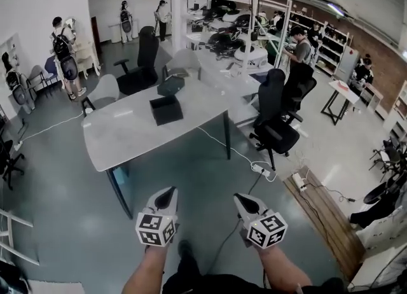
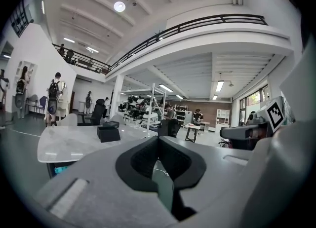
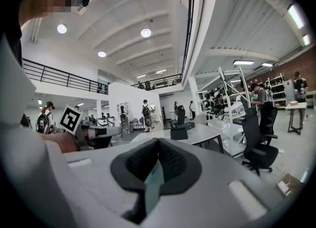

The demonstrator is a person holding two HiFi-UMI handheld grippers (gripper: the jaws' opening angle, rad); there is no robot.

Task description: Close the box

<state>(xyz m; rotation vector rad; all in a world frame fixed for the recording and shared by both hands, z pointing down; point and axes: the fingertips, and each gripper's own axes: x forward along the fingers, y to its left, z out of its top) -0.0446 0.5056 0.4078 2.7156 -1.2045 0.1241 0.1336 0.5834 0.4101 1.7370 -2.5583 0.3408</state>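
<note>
A black box (image 1: 166, 109) stands open-topped near the middle of a white table (image 1: 121, 135), far ahead of me. It shows small in the left gripper view (image 2: 108, 132) and in the right gripper view (image 3: 178, 133). A second dark, flatter piece (image 1: 170, 85) lies just behind it. My left gripper (image 1: 166, 192) and right gripper (image 1: 242, 198) hang side by side over the floor, well short of the table. Both are shut with nothing between the jaws, as the left gripper (image 2: 158, 140) and right gripper (image 3: 158, 143) show in their own views.
Black office chairs stand behind the table (image 1: 141, 63) and to its right (image 1: 276, 118). A white cable (image 1: 222, 146) runs over the floor to a power strip (image 1: 299, 180) beside a wooden board (image 1: 324, 219). People stand at the far left and back, by shelving.
</note>
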